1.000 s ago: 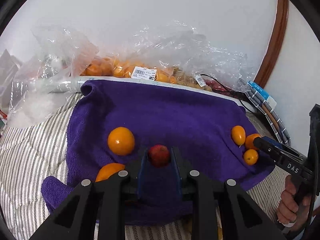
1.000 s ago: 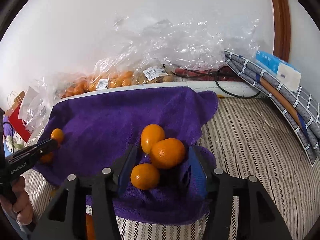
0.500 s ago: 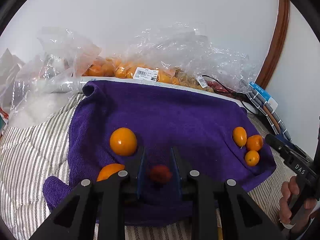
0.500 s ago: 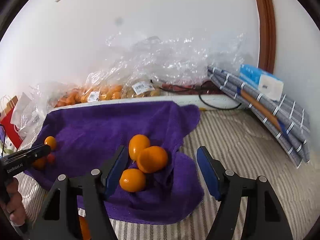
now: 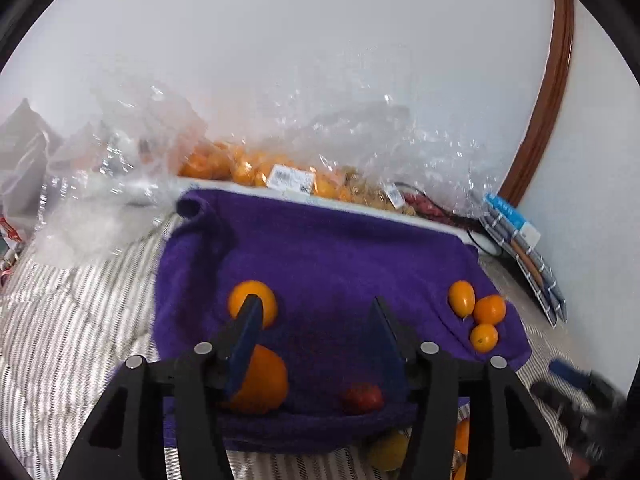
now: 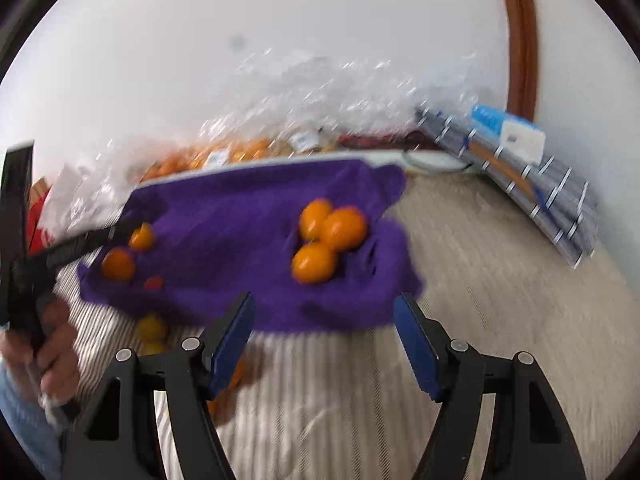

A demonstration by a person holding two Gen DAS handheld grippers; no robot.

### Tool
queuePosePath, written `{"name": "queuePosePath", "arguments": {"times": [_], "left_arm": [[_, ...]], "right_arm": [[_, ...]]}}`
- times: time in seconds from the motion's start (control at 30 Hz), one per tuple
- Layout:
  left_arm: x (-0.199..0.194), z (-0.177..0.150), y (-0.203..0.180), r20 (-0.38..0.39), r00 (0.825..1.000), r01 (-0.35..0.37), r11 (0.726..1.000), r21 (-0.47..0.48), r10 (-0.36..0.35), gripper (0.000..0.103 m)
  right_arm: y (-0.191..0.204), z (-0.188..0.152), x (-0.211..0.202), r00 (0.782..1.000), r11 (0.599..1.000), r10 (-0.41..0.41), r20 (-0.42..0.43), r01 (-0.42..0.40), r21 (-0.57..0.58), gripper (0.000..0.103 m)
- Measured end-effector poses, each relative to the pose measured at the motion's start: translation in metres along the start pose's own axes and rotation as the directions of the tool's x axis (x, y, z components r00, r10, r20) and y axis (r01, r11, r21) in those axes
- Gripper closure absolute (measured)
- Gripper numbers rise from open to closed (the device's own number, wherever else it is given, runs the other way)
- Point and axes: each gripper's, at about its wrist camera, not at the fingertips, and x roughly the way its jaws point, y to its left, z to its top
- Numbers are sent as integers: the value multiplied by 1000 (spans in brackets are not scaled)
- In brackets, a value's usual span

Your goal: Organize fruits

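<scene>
A purple towel [image 5: 340,256] lies on the striped bed. My left gripper [image 5: 316,312] is open and empty above its near left part. A small red fruit [image 5: 362,398] lies loose on the towel below the fingers, beside a large orange [image 5: 262,380]; another orange [image 5: 253,302] sits further back. Three small oranges [image 5: 478,314] cluster at the towel's right end. My right gripper [image 6: 324,316] is open and empty, pulled back over the bed, short of the three oranges [image 6: 330,236]. The red fruit also shows in the right wrist view [image 6: 154,282].
Clear plastic bags of oranges [image 5: 256,168] line the wall behind the towel. Yellow and orange fruits [image 5: 390,450] lie on the striped bedding [image 6: 460,280] at the towel's front edge. Folded checked cloth and a blue box [image 6: 508,132] lean at the right wall.
My left gripper opened and let go of the red fruit, which now lies on the towel. My right gripper opened wider and drew back from the three oranges.
</scene>
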Motion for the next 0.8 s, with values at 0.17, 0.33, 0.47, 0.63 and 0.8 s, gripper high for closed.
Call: {"name": "queuePosePath", "arguments": {"times": [0.17,0.33,0.47,0.63,0.8], "left_arm": [[-10,5,11,46,999,-11,999,-37,13,47],[-16,6,20,63,998,-24,998,-59,28,45],[-21,5,24,72,997,-27,997,-69,32,45],[-23,4,24,67,998,-11,998,-70,15,45],[-28,2,16,86,996,3,999,-39,0,44]], "right_arm": [[25,-22,-9,999,998,30,-30,-32,-58,33],[44,-37,-12,995,995,76,-57,-79,-62,34],[61,-48,-5,990,992,95,-106,-103,-73,45],[74,-52,8,988,992,64,-142,-78,-101,53],[74,-52,13,984,993,63,-165,-79,-91,69]]}}
